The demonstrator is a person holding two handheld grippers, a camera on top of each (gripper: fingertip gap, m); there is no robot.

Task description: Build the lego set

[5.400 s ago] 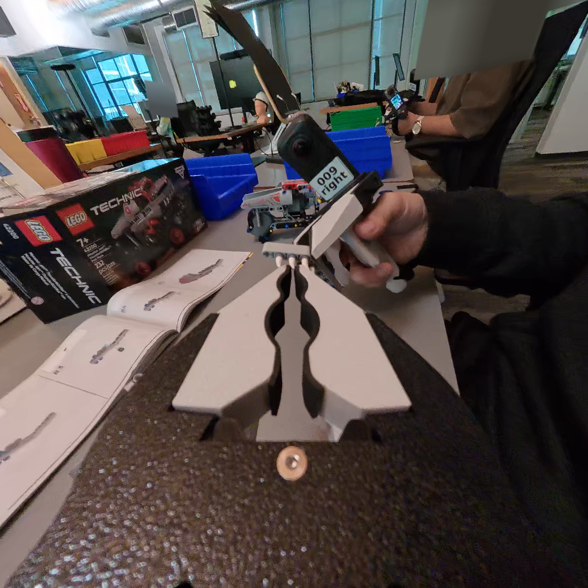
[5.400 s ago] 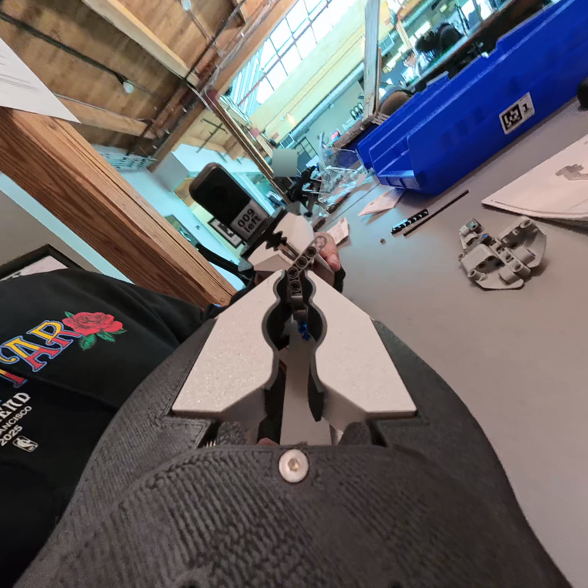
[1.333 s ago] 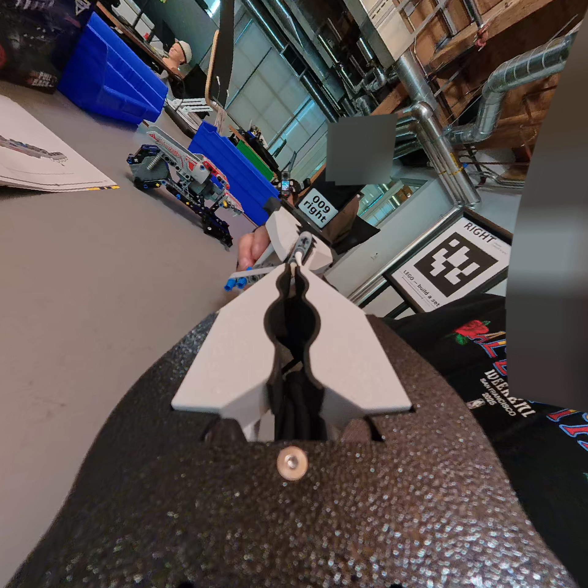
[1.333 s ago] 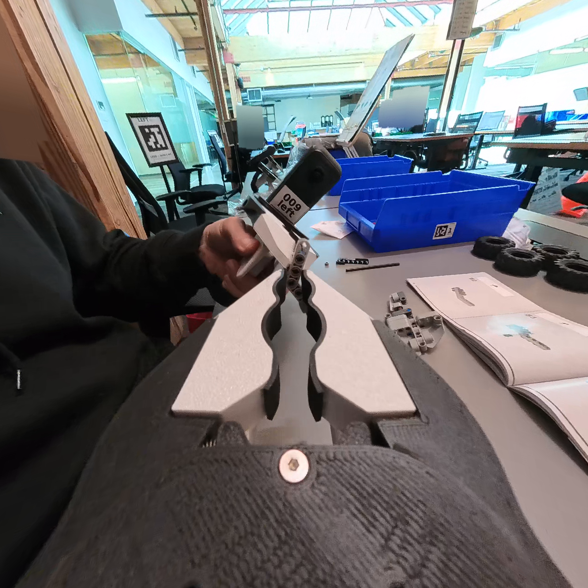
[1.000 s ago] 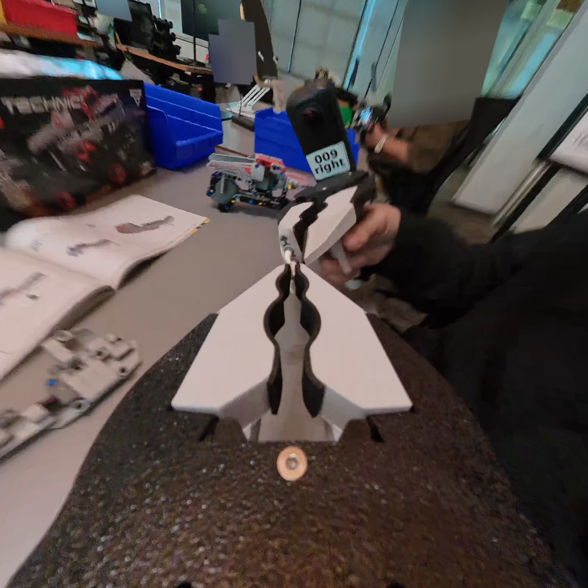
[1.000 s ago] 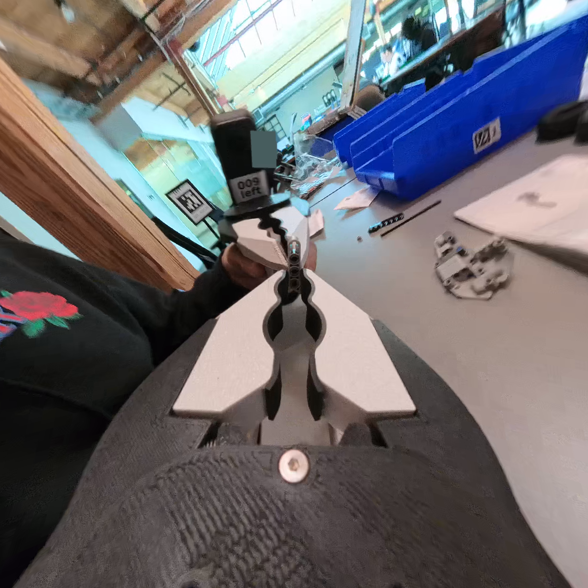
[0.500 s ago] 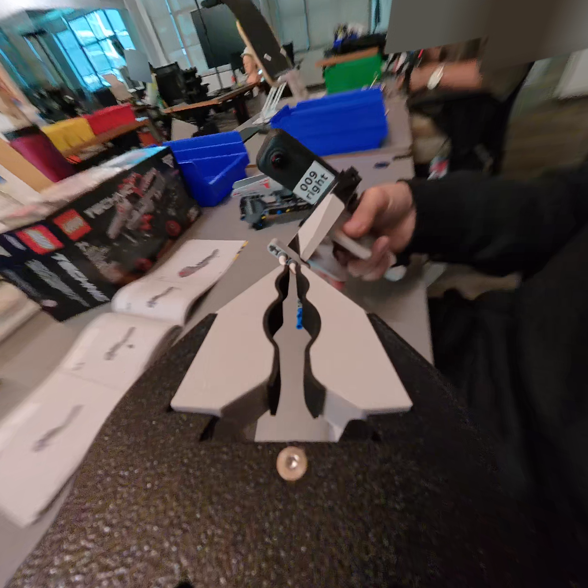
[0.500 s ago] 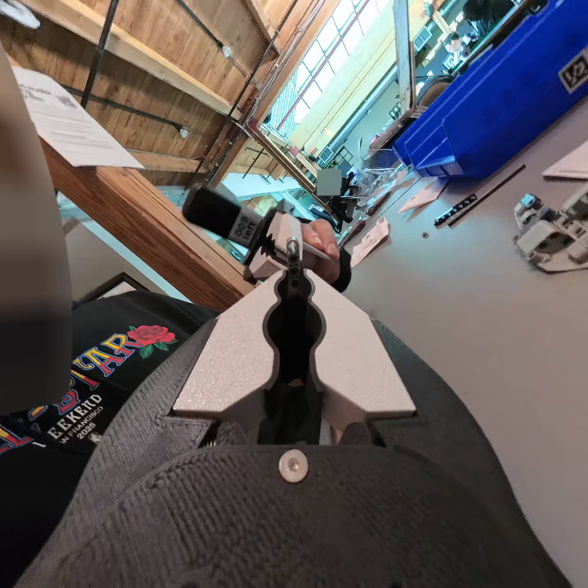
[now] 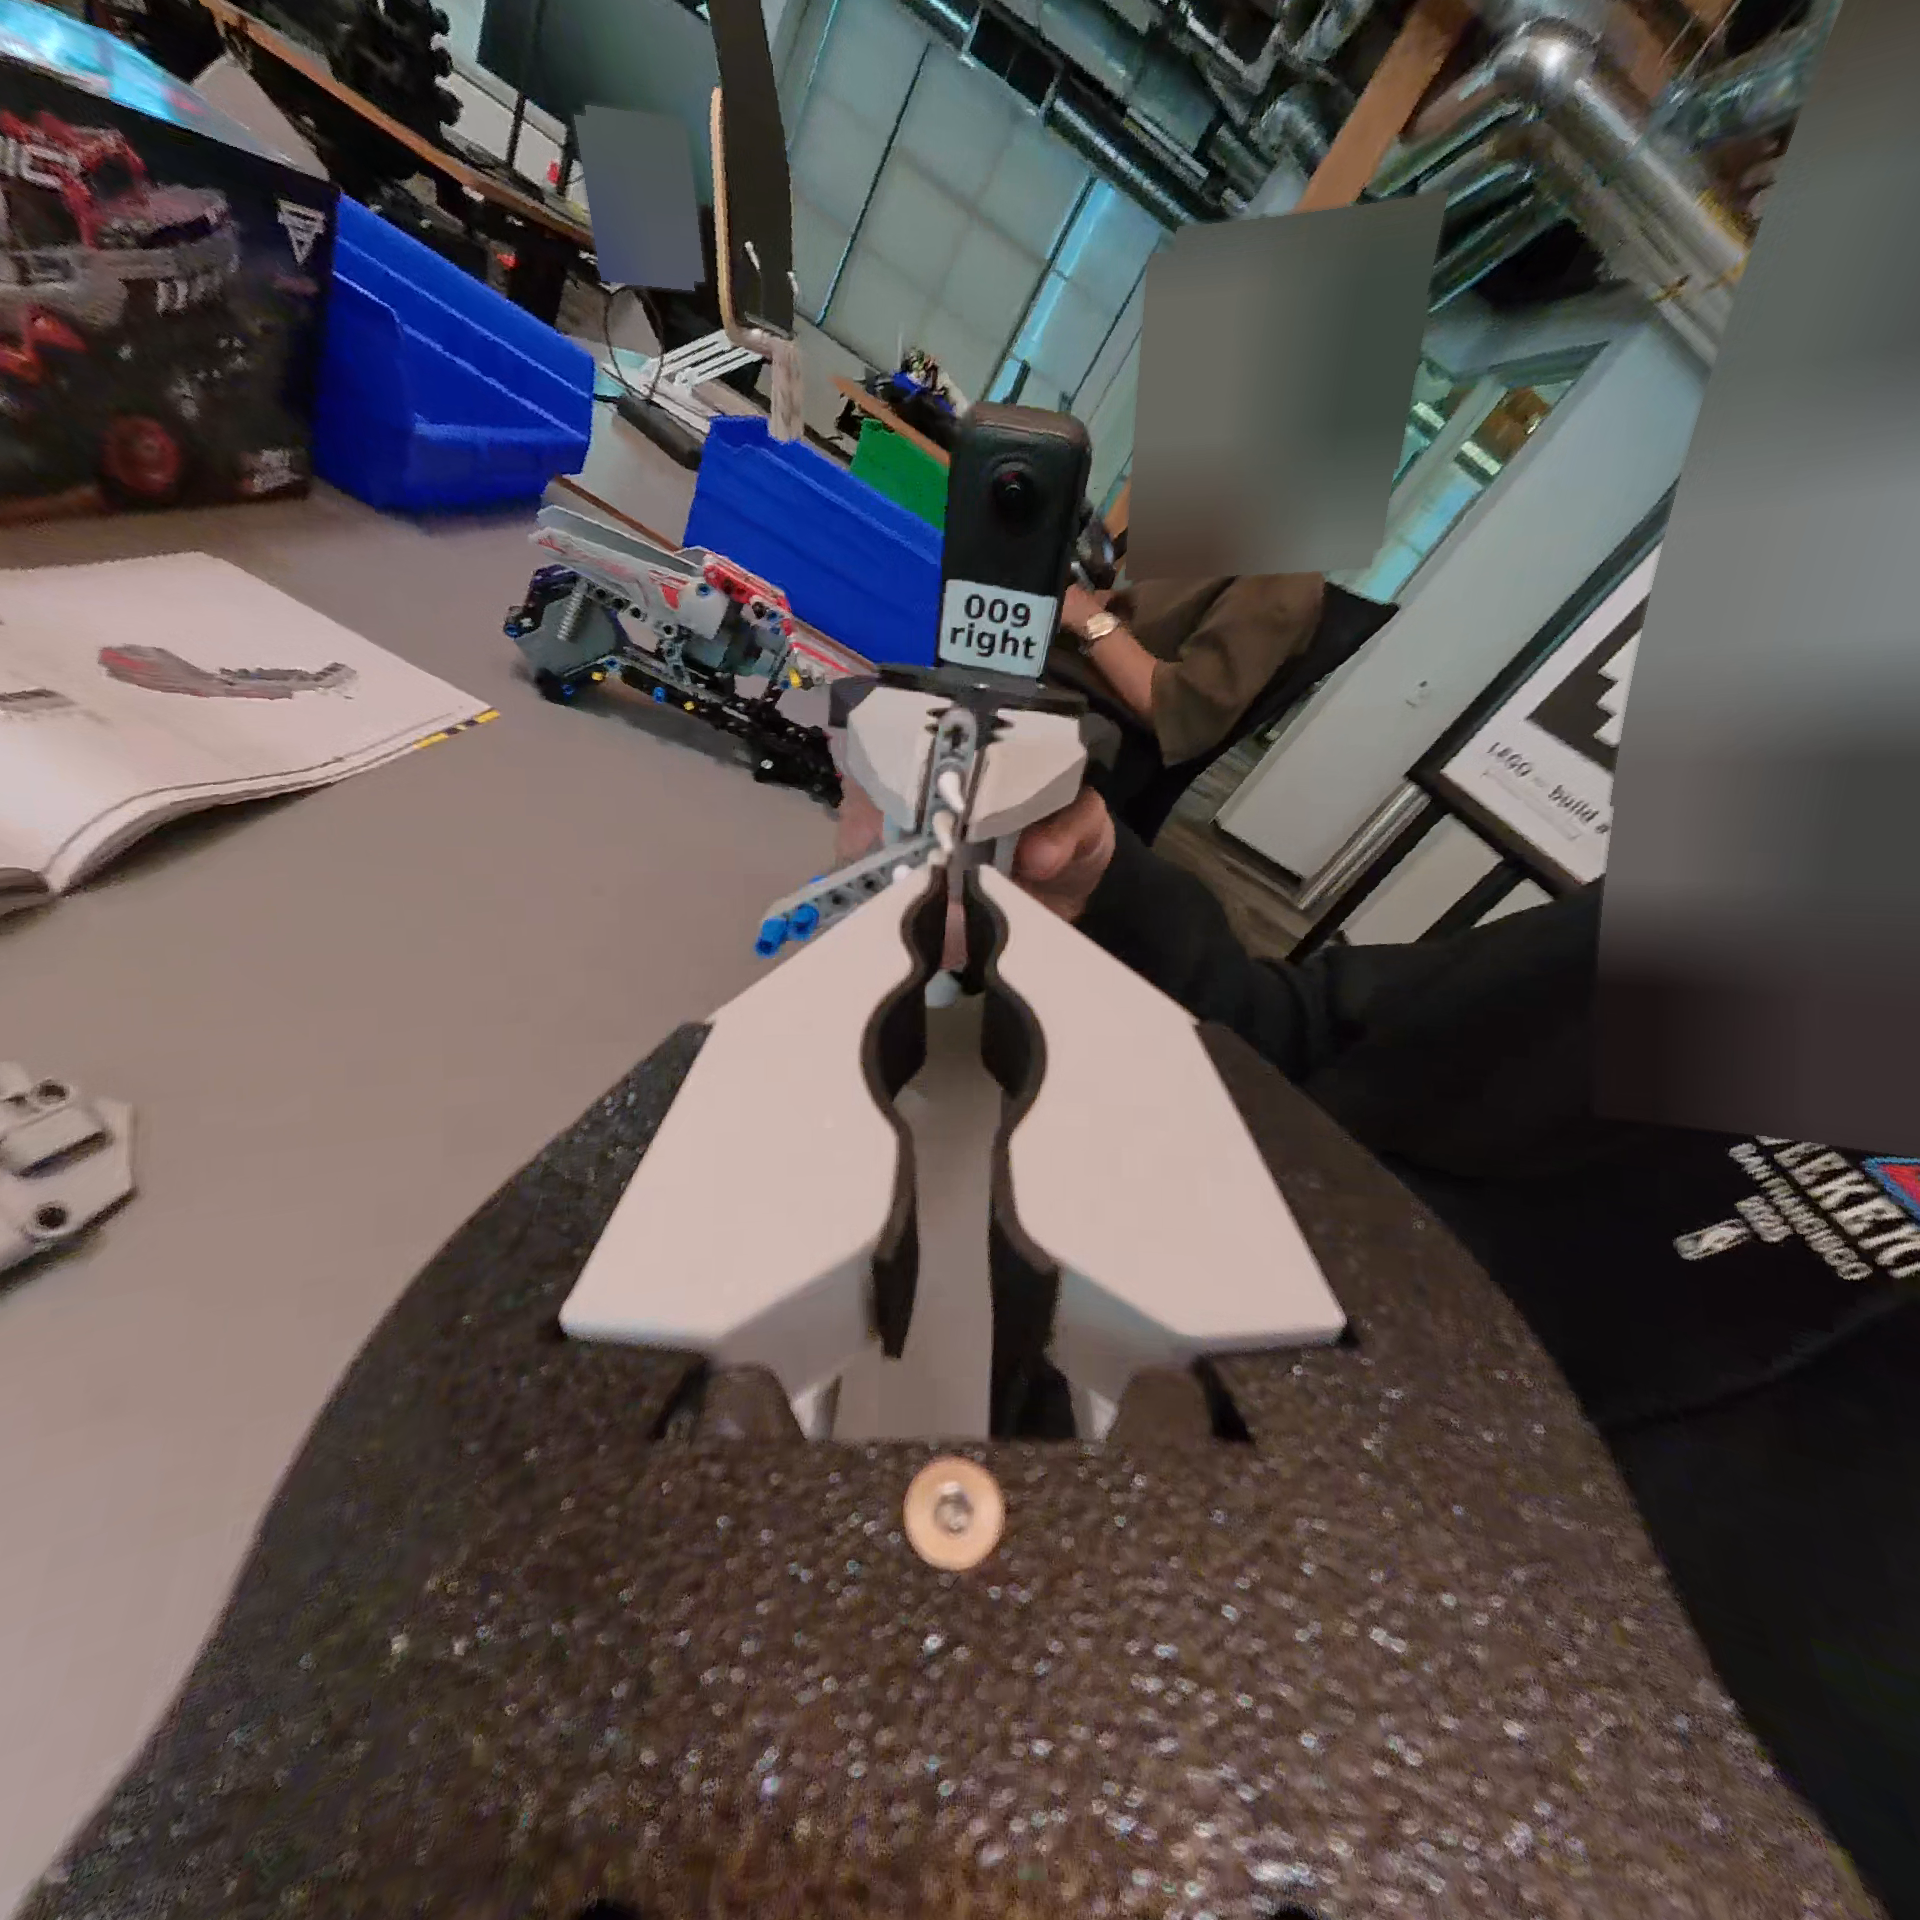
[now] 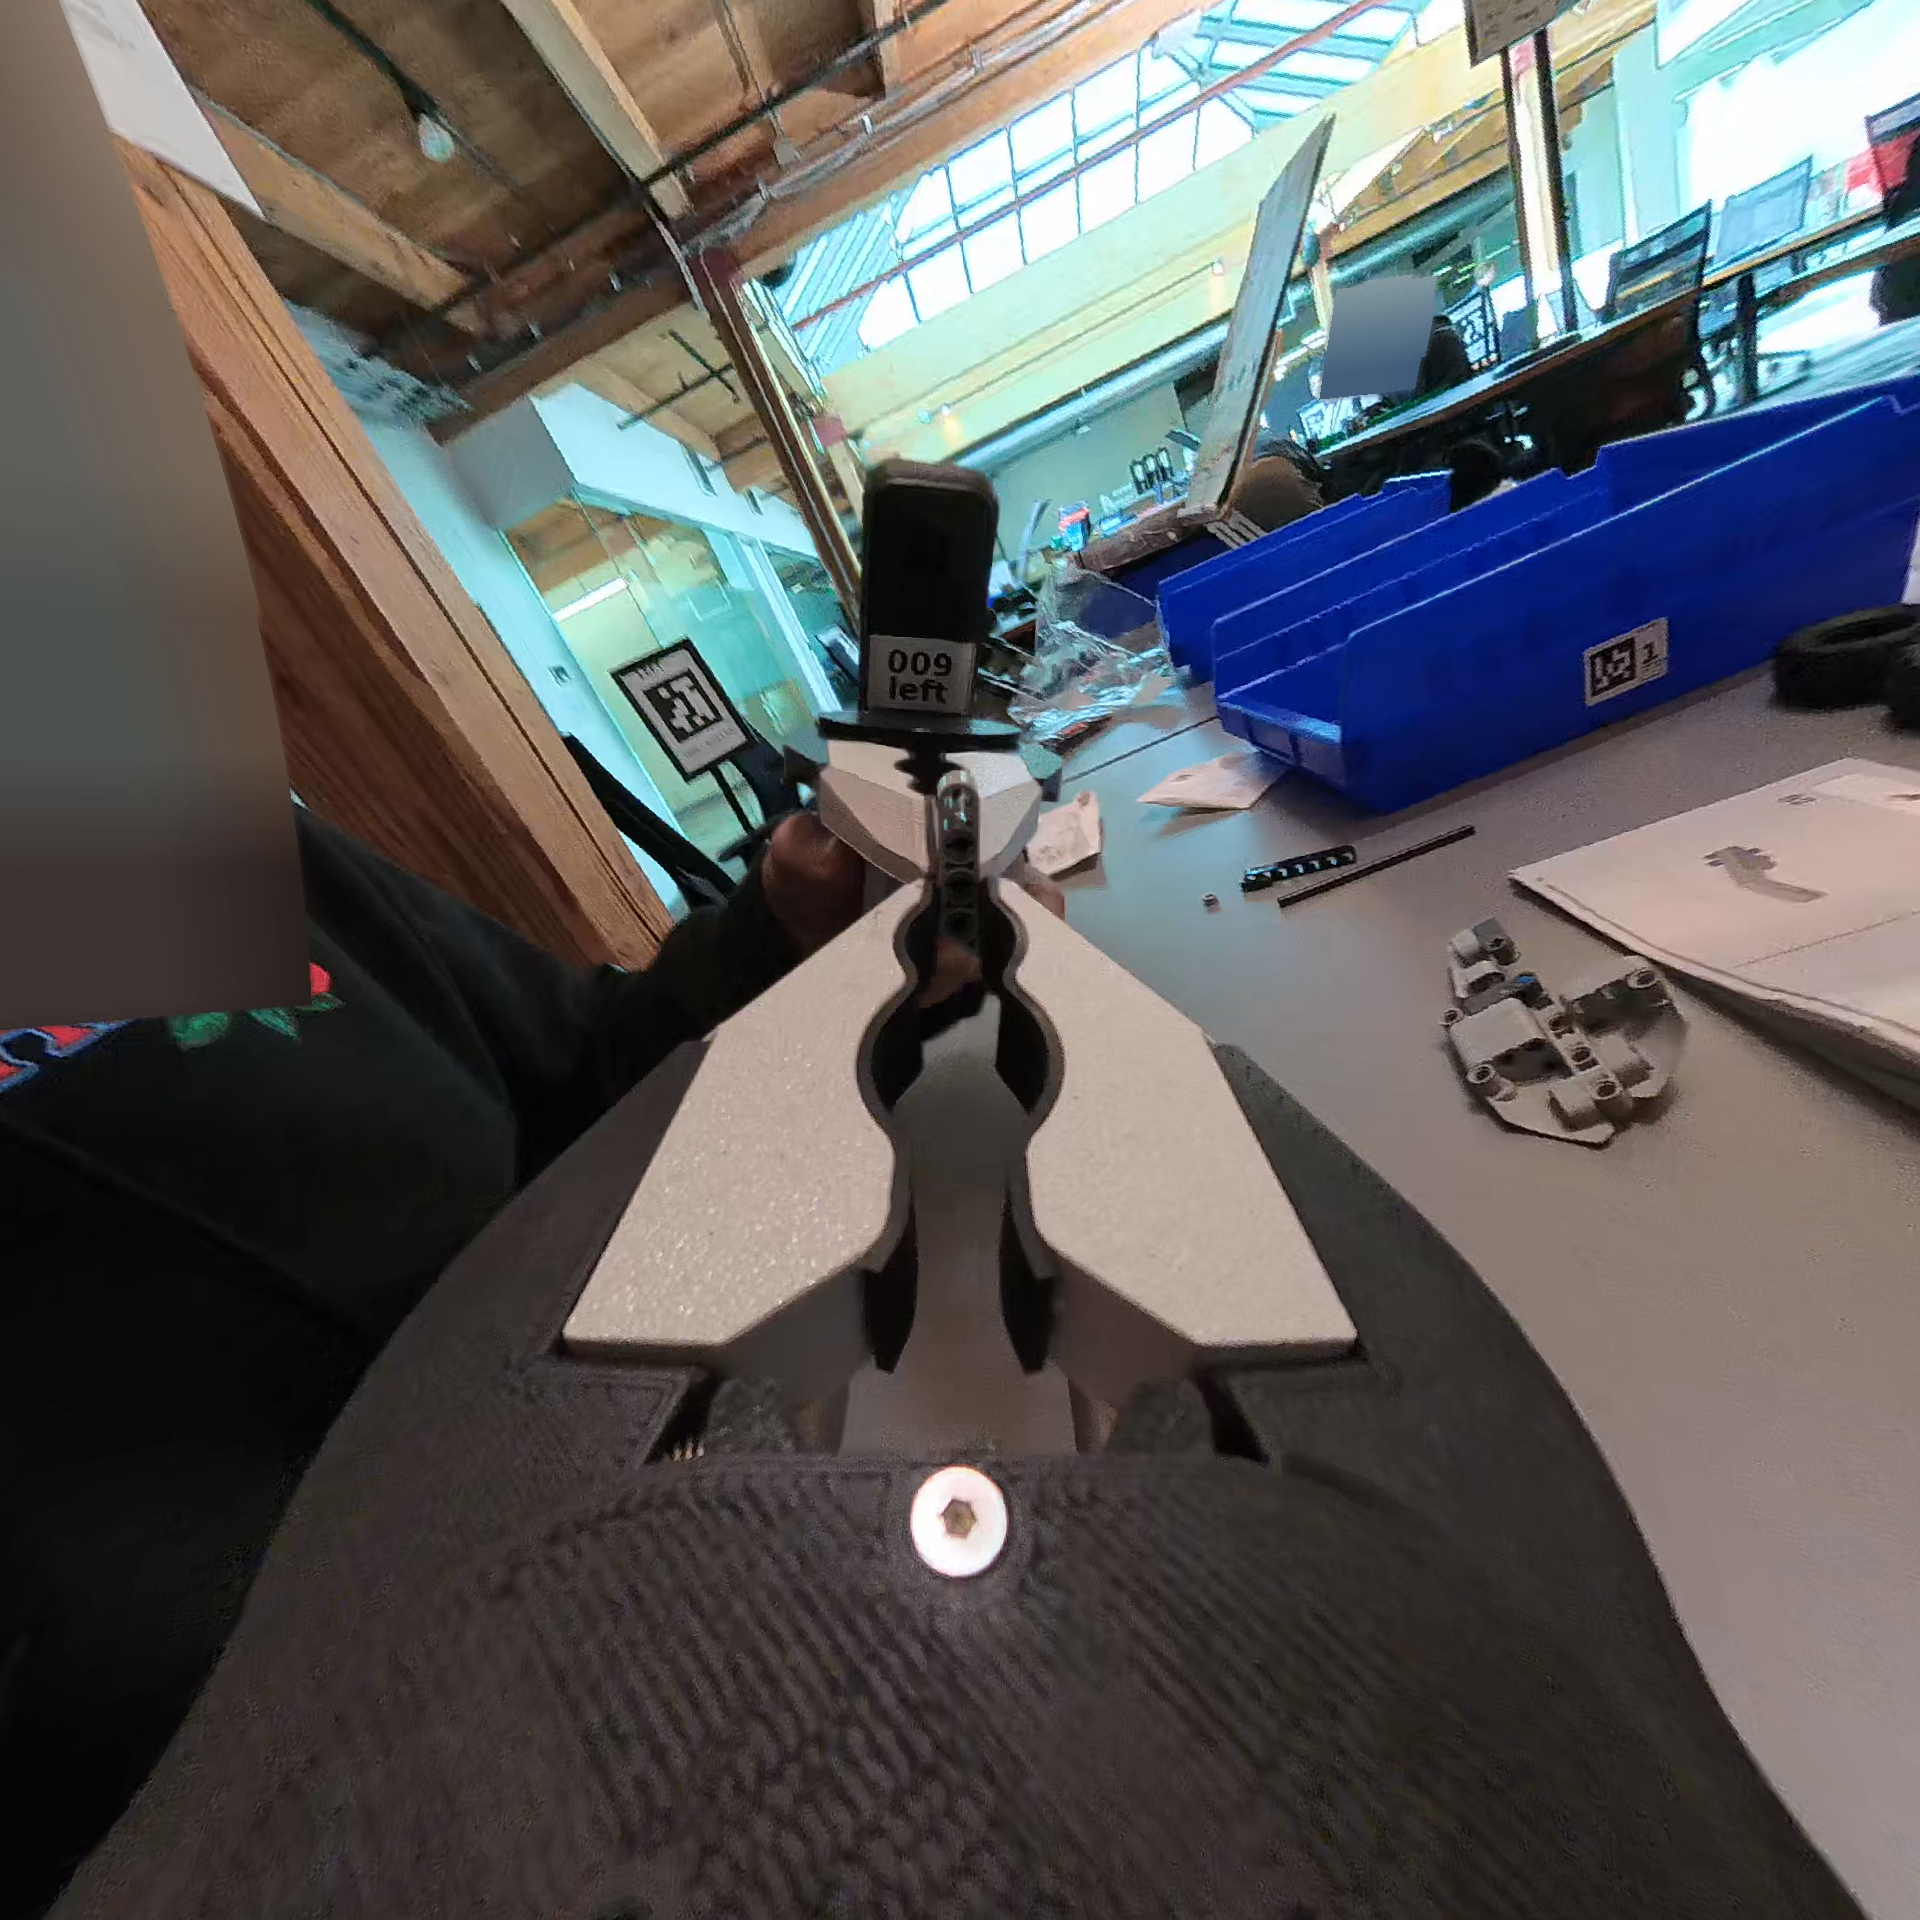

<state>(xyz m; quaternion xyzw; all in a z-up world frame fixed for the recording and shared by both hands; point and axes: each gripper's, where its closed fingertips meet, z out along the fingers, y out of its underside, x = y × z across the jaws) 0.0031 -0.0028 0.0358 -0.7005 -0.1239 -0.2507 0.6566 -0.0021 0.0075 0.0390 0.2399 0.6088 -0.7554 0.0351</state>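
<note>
In the left wrist view my left gripper (image 9: 951, 883) is shut at the near end of a grey lego beam assembly (image 9: 847, 888). White pins stick out of it, and blue pins (image 9: 779, 930) sit at its lower left end. My right gripper (image 9: 961, 764) faces it tip to tip and grips the upper arm of the same assembly. In the right wrist view my right gripper (image 10: 956, 899) is shut on the dark grey beam (image 10: 956, 852), which runs up into the left gripper (image 10: 928, 805). Both are held above the table's near edge.
On the grey table are a partly built vehicle (image 9: 665, 623), an open instruction booklet (image 9: 208, 686), blue bins (image 10: 1507, 644), the set's box (image 9: 135, 312), a grey subassembly (image 10: 1558, 1049), a black beam and axle (image 10: 1340, 862) and tyres (image 10: 1839, 665). A person sits behind (image 9: 1226, 644). Left and right tips are no more than a few centimetres apart. The grey subassembly (image 10: 1558, 1049) is about 20 cm from both grippers' fingertips.
Both grippers have stayed joined at the beam assembly while turning together. The right gripper now stands upright facing the left one, and the blue-pin end points down to the left.
</note>
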